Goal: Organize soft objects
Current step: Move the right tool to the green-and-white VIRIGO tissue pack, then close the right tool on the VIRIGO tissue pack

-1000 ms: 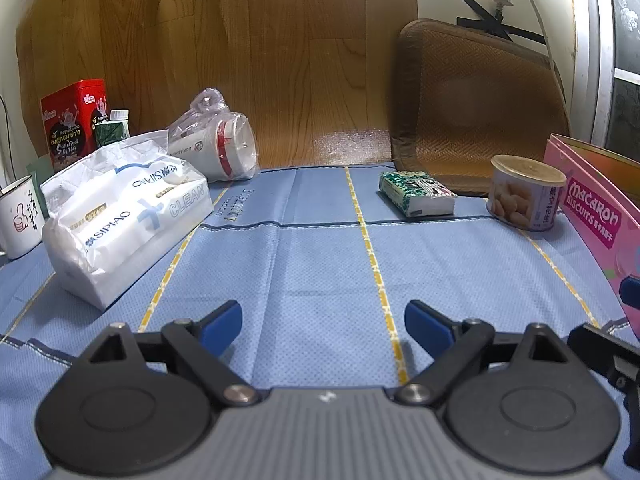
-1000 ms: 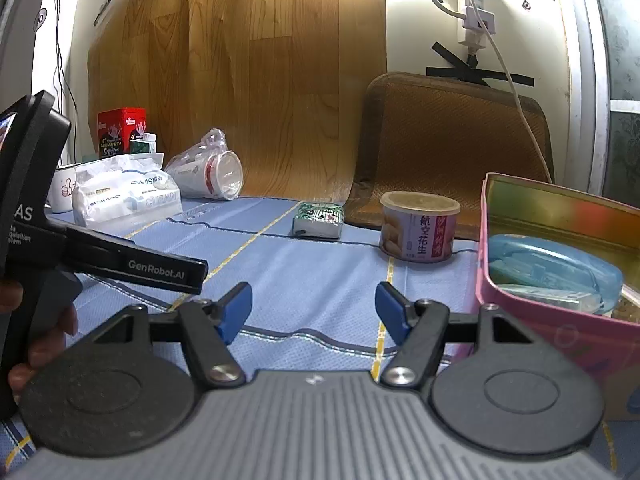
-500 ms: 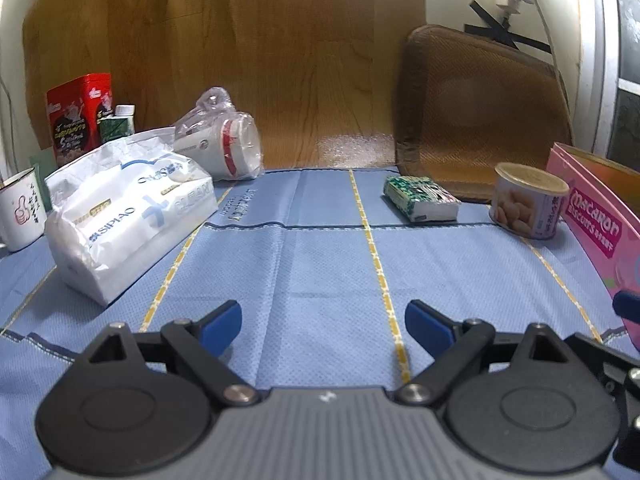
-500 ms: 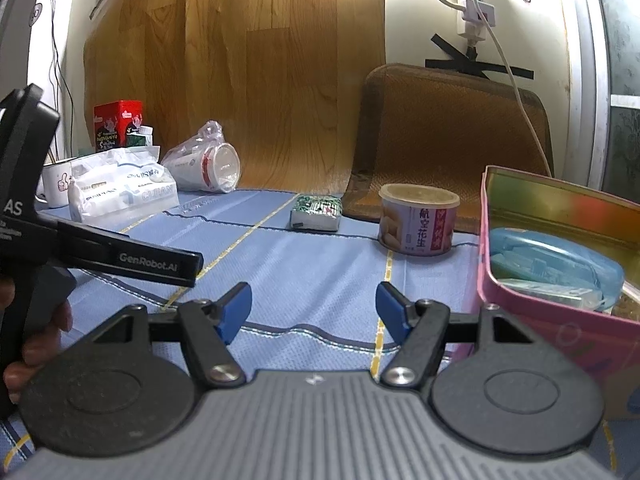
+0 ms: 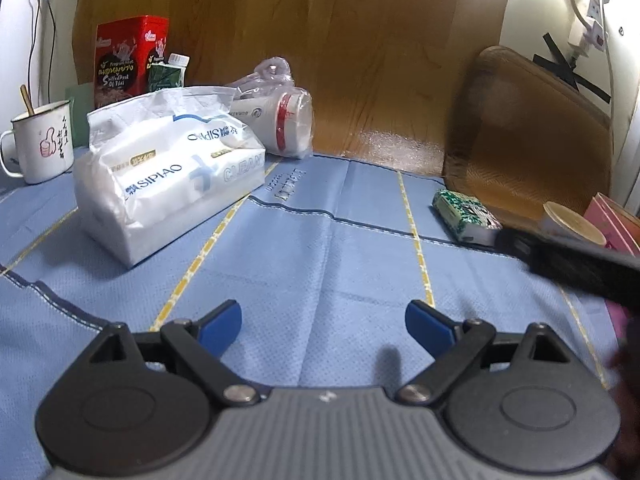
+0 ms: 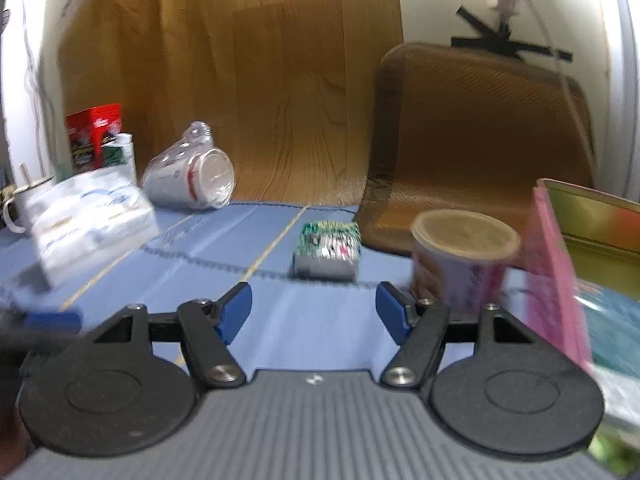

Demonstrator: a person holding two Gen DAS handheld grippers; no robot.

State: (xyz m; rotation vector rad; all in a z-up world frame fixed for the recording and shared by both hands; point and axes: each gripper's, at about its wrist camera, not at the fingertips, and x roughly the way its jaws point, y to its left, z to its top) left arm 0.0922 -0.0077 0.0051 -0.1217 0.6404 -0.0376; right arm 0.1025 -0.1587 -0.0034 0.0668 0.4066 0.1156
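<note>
A large white tissue pack (image 5: 168, 184) lies on the blue cloth (image 5: 320, 272) at the left; it also shows in the right wrist view (image 6: 92, 224). A small green tissue packet (image 5: 466, 216) lies at the back right, and straight ahead of my right gripper (image 6: 326, 250). My left gripper (image 5: 323, 326) is open and empty, low over the cloth, turned toward the large pack. My right gripper (image 6: 314, 312) is open and empty, facing the green packet. Its body crosses the left view as a dark blur (image 5: 572, 264).
A bagged stack of paper cups (image 5: 276, 120) lies at the back. A red tin (image 5: 128, 60) and a white mug (image 5: 40, 144) stand at the far left. A peanut can (image 6: 464, 256) and an open pink biscuit tin (image 6: 560, 272) stand at the right. A brown mat (image 6: 480, 148) leans on the wall.
My left gripper has turned left and moved closer to the large tissue pack. My right gripper has moved forward toward the green packet and the can; its view is blurred by motion.
</note>
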